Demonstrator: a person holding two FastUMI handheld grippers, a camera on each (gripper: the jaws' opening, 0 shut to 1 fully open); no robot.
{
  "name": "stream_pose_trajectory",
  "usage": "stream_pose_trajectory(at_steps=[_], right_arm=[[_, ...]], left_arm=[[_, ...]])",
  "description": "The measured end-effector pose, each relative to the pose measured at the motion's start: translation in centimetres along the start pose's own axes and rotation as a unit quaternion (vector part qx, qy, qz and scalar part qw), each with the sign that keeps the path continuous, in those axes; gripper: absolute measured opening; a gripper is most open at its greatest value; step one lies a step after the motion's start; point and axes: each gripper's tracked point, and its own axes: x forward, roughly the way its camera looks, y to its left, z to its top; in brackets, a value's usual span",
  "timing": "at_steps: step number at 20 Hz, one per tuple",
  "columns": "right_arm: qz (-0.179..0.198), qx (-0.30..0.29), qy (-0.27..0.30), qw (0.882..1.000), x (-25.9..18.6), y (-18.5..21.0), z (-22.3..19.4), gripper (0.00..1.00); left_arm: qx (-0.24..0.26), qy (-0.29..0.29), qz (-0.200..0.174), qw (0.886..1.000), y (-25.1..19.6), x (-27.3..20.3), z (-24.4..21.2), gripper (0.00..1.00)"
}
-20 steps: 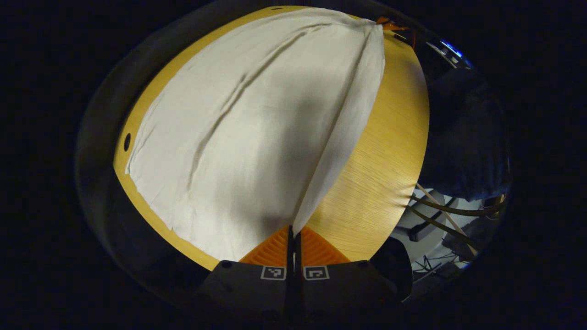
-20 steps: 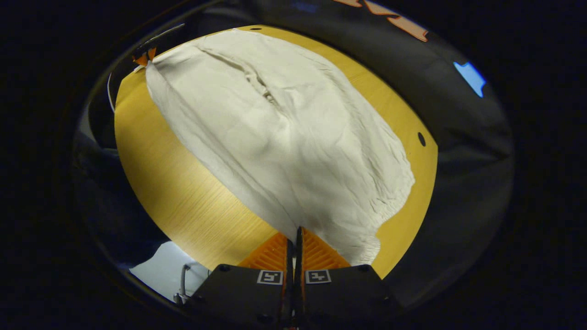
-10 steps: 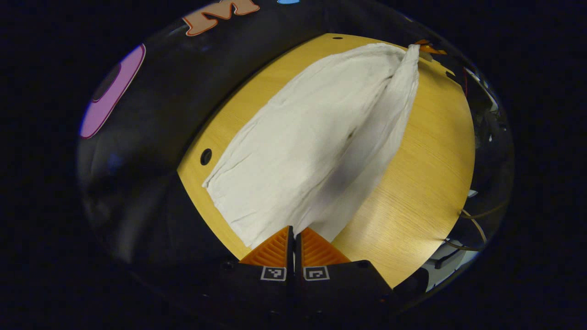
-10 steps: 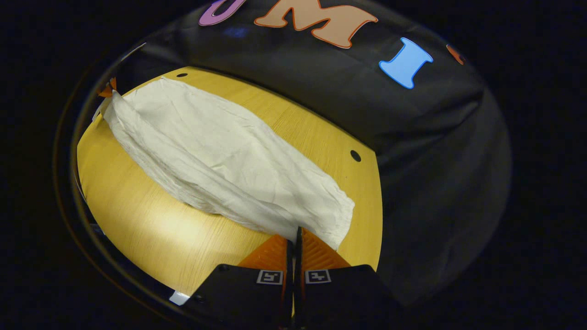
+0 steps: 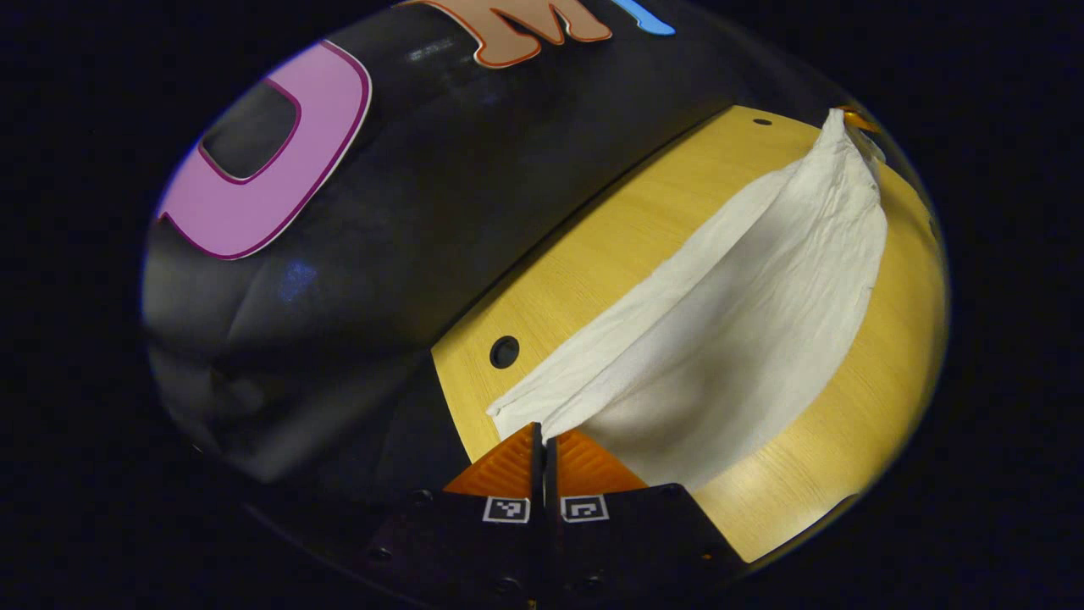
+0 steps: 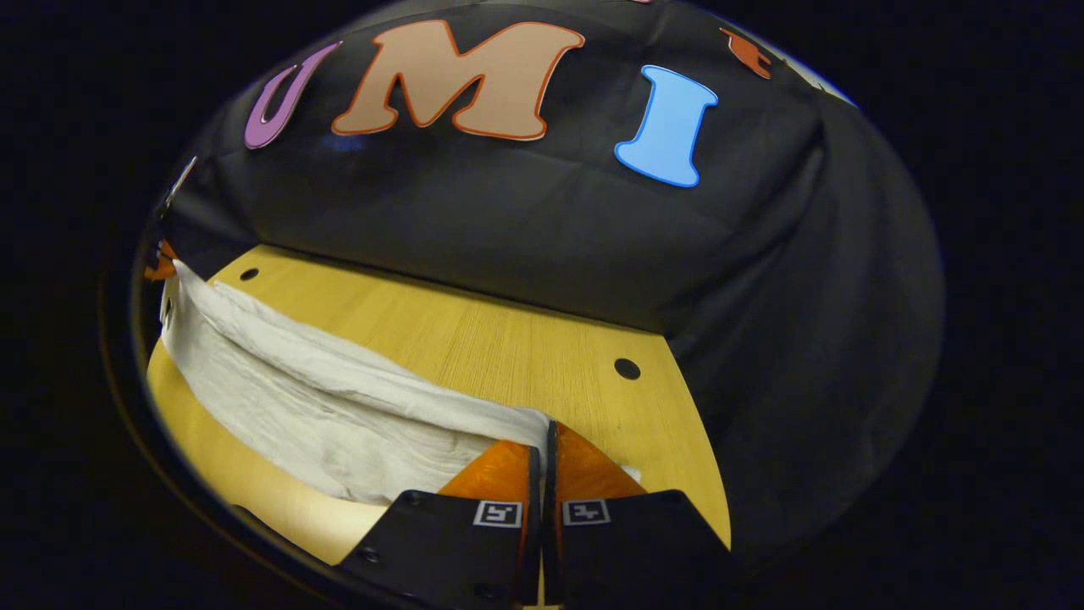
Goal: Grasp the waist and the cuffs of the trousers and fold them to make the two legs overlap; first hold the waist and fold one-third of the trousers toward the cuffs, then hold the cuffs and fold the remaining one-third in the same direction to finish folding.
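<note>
Trousers (image 5: pixel 745 313) pinched by both claws, gripped edges hidden.

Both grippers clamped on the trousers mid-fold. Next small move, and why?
Probably carry both ends on across and lower them. The left gripper and right gripper each pinch an end of the trousers, whose near edge hangs lifted above the table, not yet laid flat.

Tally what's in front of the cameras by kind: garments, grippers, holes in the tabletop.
Trousers: 1, white, stretched between both grippers
Grippers: 2, left gripper and right gripper, each shut on the cloth
Holes in the table: 2, one and another
Total: 5
</note>
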Motion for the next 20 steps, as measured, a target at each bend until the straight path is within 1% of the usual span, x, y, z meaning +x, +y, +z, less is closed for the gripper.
stream_pose_trajectory(at_steps=[1,3,7,10,11,12,14,15,17,20], right_arm=[[0.004,0.0,0.003,1.0,1.6,0.3,-0.4,0.03],[0.015,-0.006,0.024,1.0,5.0,1.0,-1.8,0.03],[0.044,0.02,0.05,0.998,10.6,2.9,-4.4,0.03],[0.064,0.036,0.076,0.994,12.2,3.7,-6.1,0.05],[0.073,0.043,0.081,0.993,12.9,4.2,-6.6,0.12],[0.081,0.051,0.082,0.992,13.2,4.6,-6.7,0.12],[0.099,0.067,0.075,0.99,13.2,5.2,-6.4,0.21],[0.104,0.071,0.067,0.99,12.9,5.3,-5.9,0.45],[0.097,0.068,0.044,0.992,12.1,4.5,-4.6,0.94],[0.084,0.081,0.013,0.993,9.5,2.6,-2.7,0.96]], left_arm=[[-0.011,-0.004,0.01,1.0,0.8,-0.6,0.5,0.0],[-0.035,-0.008,0.02,0.999,0.5,2.8,1.1,0.0],[-0.078,-0.003,0.038,0.996,-0.9,7.8,0.0,0.0],[-0.105,-0.019,0.055,0.993,-1.3,9.6,0.0,0.0],[-0.118,-0.028,0.055,0.991,-1.5,9.7,0.1,0.01],[-0.133,-0.033,0.056,0.989,-1.6,9.7,0.3,0.17],[-0.164,-0.046,0.06,0.984,-2.3,9.7,0.9,0.69],[-0.176,-0.054,0.069,0.98,-2.2,9.3,1.3,0.95],[-0.205,-0.087,0.077,0.972,-2.0,8.0,2.9,0.96],[-0.247,-0.142,0.065,0.956,-2.4,4.1,6.1,0.96]])
